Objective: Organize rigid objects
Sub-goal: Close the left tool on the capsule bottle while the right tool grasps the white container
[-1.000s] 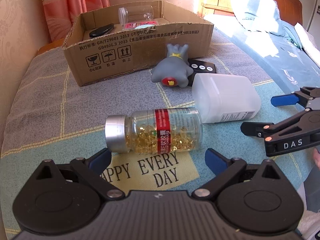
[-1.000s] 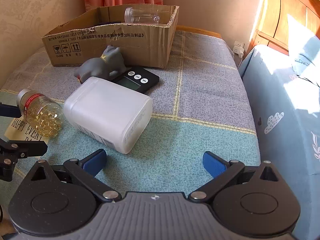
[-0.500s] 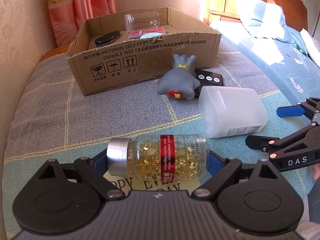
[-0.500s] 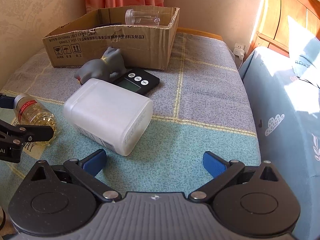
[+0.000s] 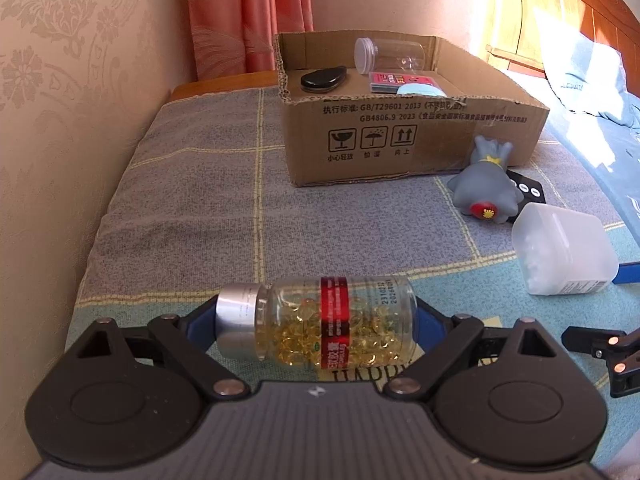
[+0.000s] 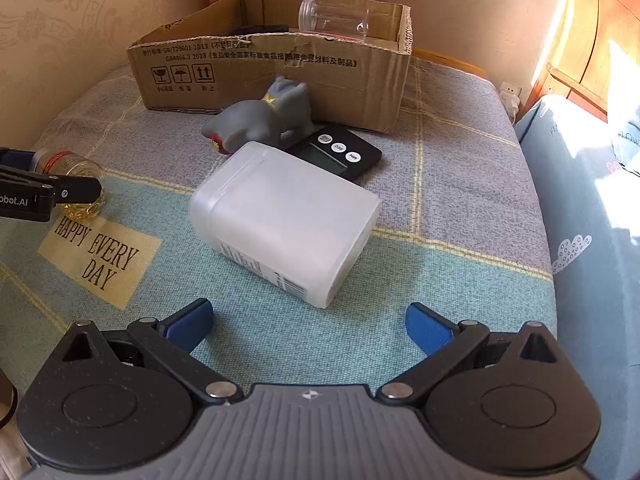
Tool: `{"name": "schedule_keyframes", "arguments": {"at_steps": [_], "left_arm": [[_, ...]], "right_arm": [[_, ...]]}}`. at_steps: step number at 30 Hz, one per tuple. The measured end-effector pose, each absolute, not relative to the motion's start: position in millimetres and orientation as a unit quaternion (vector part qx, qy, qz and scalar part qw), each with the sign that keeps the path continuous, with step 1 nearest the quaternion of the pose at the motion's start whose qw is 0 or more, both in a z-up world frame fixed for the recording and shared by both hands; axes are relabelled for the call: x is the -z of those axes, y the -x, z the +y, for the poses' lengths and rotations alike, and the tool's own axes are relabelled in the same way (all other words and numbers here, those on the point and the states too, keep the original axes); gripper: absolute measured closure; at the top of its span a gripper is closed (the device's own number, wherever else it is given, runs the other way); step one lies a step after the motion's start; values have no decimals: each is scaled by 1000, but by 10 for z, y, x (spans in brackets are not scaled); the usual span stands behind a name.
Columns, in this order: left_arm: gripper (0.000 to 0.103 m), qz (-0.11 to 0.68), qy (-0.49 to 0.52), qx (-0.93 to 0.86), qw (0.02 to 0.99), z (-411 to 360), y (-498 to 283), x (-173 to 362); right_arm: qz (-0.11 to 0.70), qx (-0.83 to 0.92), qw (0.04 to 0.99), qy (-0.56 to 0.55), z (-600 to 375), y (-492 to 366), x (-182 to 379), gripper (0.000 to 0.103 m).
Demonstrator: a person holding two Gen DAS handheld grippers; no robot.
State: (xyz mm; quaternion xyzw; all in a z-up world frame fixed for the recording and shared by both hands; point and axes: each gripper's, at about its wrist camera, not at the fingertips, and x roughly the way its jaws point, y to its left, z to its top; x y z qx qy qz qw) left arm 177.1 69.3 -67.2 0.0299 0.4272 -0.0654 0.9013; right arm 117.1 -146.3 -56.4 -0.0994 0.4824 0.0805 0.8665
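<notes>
Left wrist view shows the left gripper (image 5: 316, 322) clamped end to end on the pill bottle (image 5: 320, 322), one pad against the silver cap, the other against the base. The bottle looks lifted just clear of the blanket (image 5: 180, 208), with the "HAPPY" patch peeking out beneath it. Its jaws have just closed in on it from a wider stance. The cardboard box (image 5: 400, 136) sits well ahead and somewhat to the right, already holding a clear jar (image 5: 390, 56) and a few small things.

I'd say the carry to the box is the step now. Glass held by its ends can pivot, so keep it level, clear the front wall, and set it down rather than drop it.

The right gripper (image 6: 310, 326) waits with jaws apart, empty, just short of the white tub (image 6: 284, 220).
</notes>
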Motion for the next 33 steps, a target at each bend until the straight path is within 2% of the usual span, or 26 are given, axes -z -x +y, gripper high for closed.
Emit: {"name": "schedule_keyframes", "arguments": {"at_steps": [14, 30, 33], "left_arm": [[10, 418, -21, 93, 903, 807, -1748, 675], [10, 415, -14, 92, 905, 857, -1799, 672], [9, 416, -11, 94, 904, 859, -1799, 667]], "right_arm": [[510, -77, 851, 101, -1061, -1492, 562, 0], [521, -7, 852, 56, -992, -1860, 416, 0], [525, 10, 848, 65, -969, -1888, 427, 4]]}}
